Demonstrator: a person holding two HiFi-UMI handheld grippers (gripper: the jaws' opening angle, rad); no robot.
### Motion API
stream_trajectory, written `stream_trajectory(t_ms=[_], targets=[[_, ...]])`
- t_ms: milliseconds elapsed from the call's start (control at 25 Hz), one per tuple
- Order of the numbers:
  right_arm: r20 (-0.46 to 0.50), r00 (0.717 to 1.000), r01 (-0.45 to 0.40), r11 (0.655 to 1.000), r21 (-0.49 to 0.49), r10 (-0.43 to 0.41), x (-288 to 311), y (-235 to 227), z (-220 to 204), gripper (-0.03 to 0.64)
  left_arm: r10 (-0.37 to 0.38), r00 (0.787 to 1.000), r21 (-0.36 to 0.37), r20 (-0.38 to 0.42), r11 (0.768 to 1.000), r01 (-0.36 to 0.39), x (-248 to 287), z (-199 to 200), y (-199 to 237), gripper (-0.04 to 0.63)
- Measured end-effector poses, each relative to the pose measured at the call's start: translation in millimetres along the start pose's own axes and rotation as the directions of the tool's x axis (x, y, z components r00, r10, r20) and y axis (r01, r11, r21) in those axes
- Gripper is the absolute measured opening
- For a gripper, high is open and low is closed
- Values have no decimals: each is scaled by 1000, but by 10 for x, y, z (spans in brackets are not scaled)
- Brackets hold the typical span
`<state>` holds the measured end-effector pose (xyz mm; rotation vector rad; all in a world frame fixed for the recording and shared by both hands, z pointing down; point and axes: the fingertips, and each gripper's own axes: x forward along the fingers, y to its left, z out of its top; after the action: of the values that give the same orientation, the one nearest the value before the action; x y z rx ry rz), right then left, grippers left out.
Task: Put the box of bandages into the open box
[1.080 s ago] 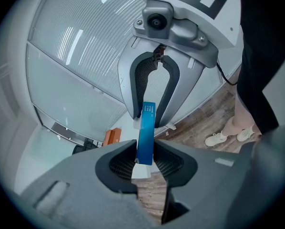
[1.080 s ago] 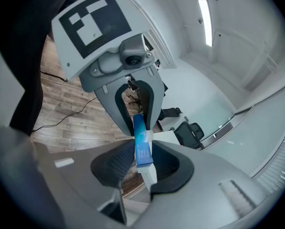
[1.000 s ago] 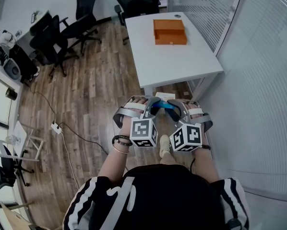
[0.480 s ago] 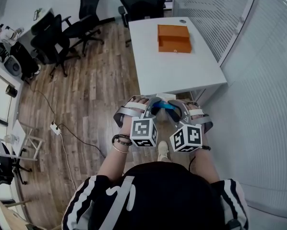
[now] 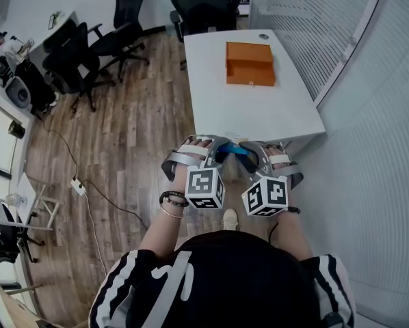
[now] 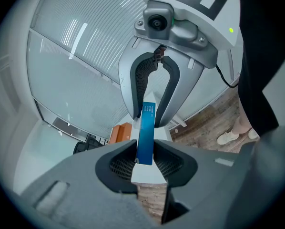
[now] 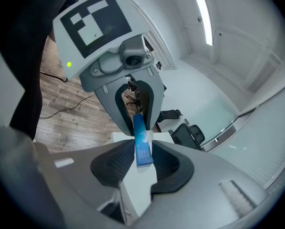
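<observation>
I hold the box of bandages (image 5: 234,150) just short of the table (image 5: 218,108), with the left gripper (image 5: 216,152) and right gripper (image 5: 249,154) each clamped on one end. The open box (image 5: 249,63) sits toward the table's far end. I should grip evenly, advance level, and release only above the cavity.

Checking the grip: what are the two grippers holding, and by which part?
The blue bandage box, shared between both. The left gripper clamps one end and the right gripper clamps the opposite end.
</observation>
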<state>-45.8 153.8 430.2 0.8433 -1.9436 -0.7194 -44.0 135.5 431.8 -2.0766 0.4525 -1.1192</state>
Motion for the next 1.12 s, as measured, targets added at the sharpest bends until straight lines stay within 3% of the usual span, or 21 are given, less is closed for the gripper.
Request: stream_trajectory(t_ms=[1120], targets=[[36,999,-5,999,-50,7,800,-931,-648,112,38,999,-28,-27,999,-38,1048,-125,897,109]])
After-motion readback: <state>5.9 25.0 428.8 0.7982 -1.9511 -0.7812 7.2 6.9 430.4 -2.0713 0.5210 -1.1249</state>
